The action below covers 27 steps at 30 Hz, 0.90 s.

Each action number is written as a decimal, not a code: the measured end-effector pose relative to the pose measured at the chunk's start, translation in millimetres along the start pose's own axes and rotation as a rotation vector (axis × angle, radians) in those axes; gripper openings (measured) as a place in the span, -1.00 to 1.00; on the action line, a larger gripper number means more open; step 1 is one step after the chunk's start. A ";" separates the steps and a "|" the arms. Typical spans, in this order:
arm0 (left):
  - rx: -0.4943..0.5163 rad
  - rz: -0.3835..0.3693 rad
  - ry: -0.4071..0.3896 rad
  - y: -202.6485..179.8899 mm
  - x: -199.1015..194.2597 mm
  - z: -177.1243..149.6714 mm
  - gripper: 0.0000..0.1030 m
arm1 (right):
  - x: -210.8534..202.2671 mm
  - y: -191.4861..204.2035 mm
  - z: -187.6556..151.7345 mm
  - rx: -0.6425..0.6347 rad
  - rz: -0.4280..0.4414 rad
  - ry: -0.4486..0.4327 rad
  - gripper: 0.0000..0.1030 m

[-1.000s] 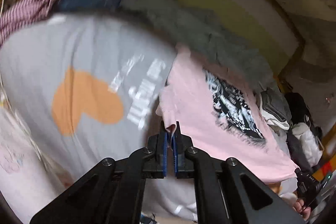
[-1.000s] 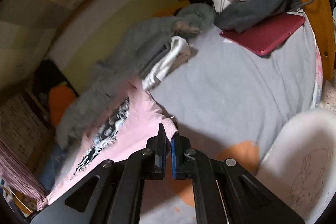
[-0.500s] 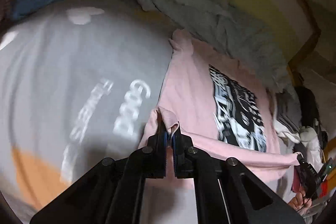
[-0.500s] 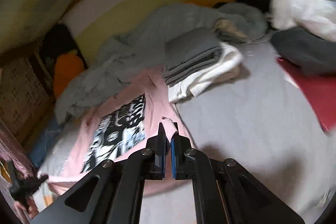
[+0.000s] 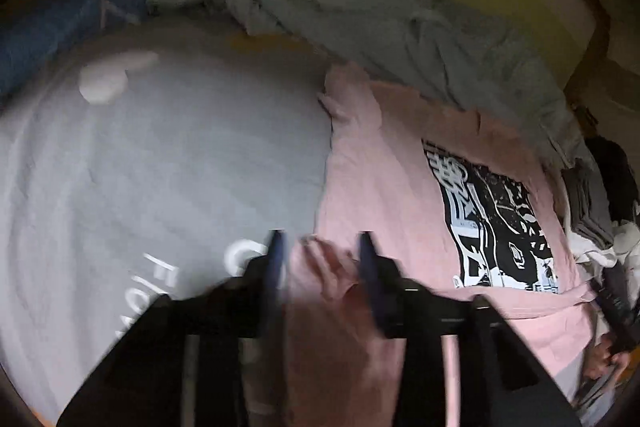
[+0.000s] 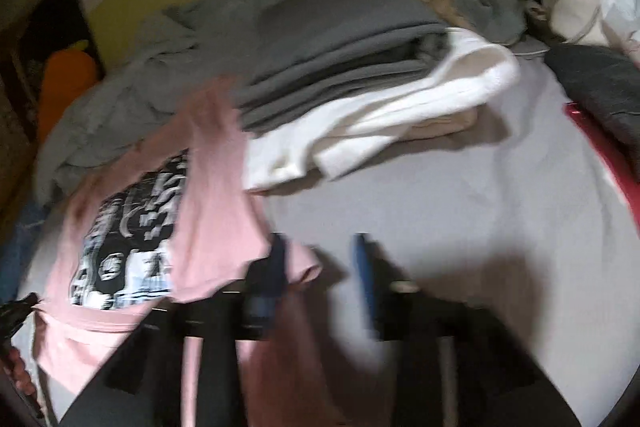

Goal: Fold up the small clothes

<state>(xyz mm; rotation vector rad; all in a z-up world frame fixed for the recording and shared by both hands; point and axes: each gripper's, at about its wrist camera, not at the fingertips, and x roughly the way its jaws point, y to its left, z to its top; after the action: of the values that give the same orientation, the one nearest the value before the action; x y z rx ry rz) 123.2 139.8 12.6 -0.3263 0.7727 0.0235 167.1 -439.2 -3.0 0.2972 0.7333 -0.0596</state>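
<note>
both claws, clamped on the pink cloth half a second ago, now stand wide: the left claw (image 5: 320, 255) has its blue fingers spread either side of a loose fold of the pink t-shirt (image 5: 384, 179), and the right claw (image 6: 320, 259) is spread too, one finger at the shirt's corner, the other over the bare grey sheet (image 6: 460, 203). the t-shirt lies on the sheet with its black and white print (image 5: 492, 223) facing up and its near edge folded over in a band; the views are blurred by motion. beside it sits a stack of folded grey and white clothes (image 6: 360, 83), with a rumpled grey blanket (image 5: 380, 19) behind. no containers are visible.
</note>
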 end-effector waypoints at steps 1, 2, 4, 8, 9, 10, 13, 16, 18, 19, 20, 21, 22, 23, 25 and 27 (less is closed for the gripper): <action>0.022 0.020 -0.022 0.3 -5.7 -0.2 0.06 | -6.4 -6.1 1.2 0.023 -0.003 -0.030 0.24; 0.050 0.039 -0.048 1.4 -14.8 -1.7 0.17 | -13.9 -10.9 1.9 0.038 -0.003 -0.062 0.24; 0.091 0.034 -0.081 2.6 -32.5 -2.9 0.36 | -28.1 -19.8 6.5 0.043 0.005 -0.089 0.24; 0.189 0.007 -0.100 -6.0 -57.0 -9.5 0.55 | -45.4 -29.5 8.9 0.048 0.095 -0.080 0.24; 0.221 0.002 -0.089 -10.8 -59.2 -12.4 0.55 | -45.0 -26.1 8.8 0.016 0.125 -0.055 0.24; 0.258 -0.007 -0.067 -16.7 -59.1 -16.3 0.54 | -44.2 -19.3 7.6 -0.037 0.168 -0.019 0.24; 0.354 -0.065 -0.012 -42.8 -53.2 -27.1 0.54 | -34.2 15.2 -5.5 -0.229 0.318 0.131 0.24; 0.428 -0.103 0.068 -77.3 -35.6 -33.7 0.55 | -26.0 52.4 -24.2 -0.357 0.315 0.171 0.24; 0.469 -0.108 0.223 -99.3 -7.4 -41.5 0.55 | -25.9 79.9 -35.1 -0.483 0.308 0.167 0.24; 0.482 -0.100 0.285 -105.5 5.7 -47.1 0.54 | -21.8 93.6 -40.3 -0.538 0.316 0.199 0.24; 0.501 -0.073 0.337 -111.2 20.6 -51.9 0.54 | -14.1 104.5 -45.6 -0.582 0.307 0.250 0.24; 0.520 -0.038 0.340 -115.8 30.4 -54.4 0.55 | -3.6 113.1 -49.4 -0.615 0.266 0.300 0.24; 0.531 -0.025 0.320 -119.9 34.4 -54.1 0.57 | 7.9 119.1 -50.4 -0.627 0.209 0.320 0.24; 0.541 -0.020 0.298 -124.7 38.6 -50.3 0.57 | 11.5 121.8 -47.9 -0.629 0.200 0.307 0.24; 0.549 -0.019 0.269 -130.8 49.7 -40.1 0.58 | 18.3 126.8 -38.2 -0.636 0.174 0.285 0.24; 0.532 -0.015 0.243 -131.1 62.9 -27.7 0.58 | 29.8 129.2 -26.3 -0.641 0.136 0.240 0.24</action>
<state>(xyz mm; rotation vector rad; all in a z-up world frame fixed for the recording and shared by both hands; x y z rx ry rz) 167.9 0.8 -12.4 0.1749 0.9836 -0.2368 192.4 -306.6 -9.6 -0.2644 0.9273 0.3419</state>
